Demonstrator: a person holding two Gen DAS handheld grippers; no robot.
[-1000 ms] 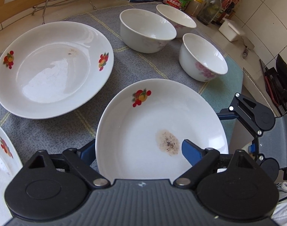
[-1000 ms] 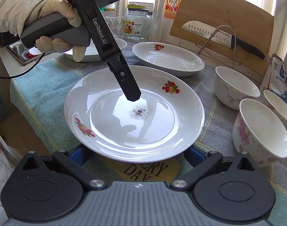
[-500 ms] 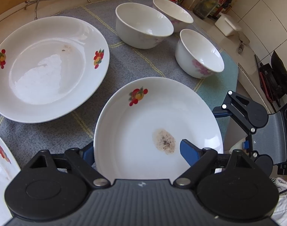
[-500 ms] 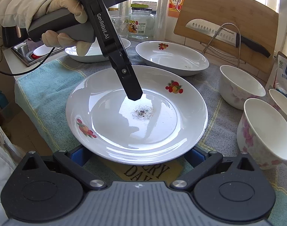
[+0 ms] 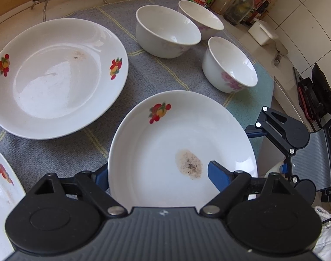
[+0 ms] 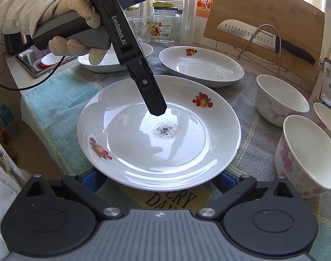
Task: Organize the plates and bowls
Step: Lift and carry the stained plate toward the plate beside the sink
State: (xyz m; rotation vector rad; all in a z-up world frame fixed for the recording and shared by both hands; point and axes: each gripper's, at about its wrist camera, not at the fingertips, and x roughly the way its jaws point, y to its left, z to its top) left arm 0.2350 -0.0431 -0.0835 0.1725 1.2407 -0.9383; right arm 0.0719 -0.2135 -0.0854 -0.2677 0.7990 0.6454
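Note:
A white plate with a fruit print and a dark stain lies on the grey-blue cloth. My left gripper is open and straddles the plate's rim: one blue finger sits outside the left edge, the other over the well. In the right wrist view that finger hovers just above the stain. My right gripper is open at the opposite rim, its blue fingers wide apart and partly tucked under the edge. Two more plates and three white bowls stand around.
A wooden board with a knife leans behind a wire rack at the back. Jars and bottles line the tiled wall. A small sink lies past the cloth's left end. A gloved hand holds the left gripper.

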